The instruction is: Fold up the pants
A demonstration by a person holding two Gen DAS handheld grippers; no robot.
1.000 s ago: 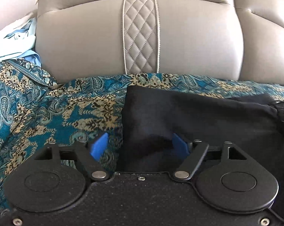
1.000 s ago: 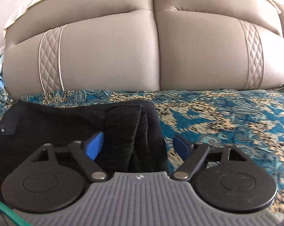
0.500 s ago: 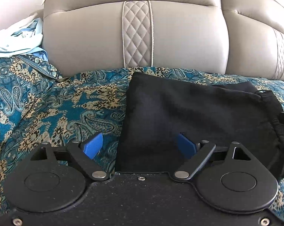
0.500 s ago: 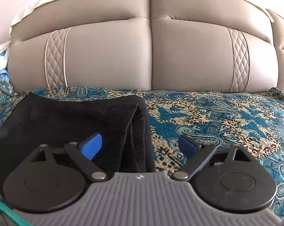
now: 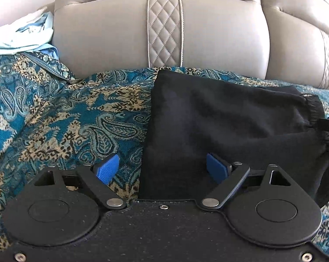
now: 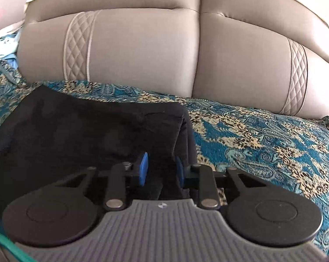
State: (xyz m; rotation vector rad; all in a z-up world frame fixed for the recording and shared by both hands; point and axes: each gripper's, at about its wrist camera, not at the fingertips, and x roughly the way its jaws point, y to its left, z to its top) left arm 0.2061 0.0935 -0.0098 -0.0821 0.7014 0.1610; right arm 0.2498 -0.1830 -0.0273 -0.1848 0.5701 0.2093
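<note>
The black pants [image 5: 225,120] lie folded on a teal paisley sofa cover [image 5: 66,120], in front of the backrest. My left gripper [image 5: 162,170] is open, its blue pads spread over the pants' left folded edge. In the right wrist view the pants [image 6: 88,131] fill the left half. My right gripper [image 6: 161,170] is shut on the pants' right edge, where the stacked layers show. The elastic waistband [image 5: 313,109] shows at the right of the left wrist view.
The beige leather sofa backrest [image 6: 142,50] with quilted stripes stands close behind. A pile of light blue cloth [image 5: 22,37] lies at the far left. The paisley cover [image 6: 262,135] stretches to the right of the pants.
My right gripper has closed on the pants' right edge; it was open before. The left gripper stayed open and drew back slightly, showing more of the pants.
</note>
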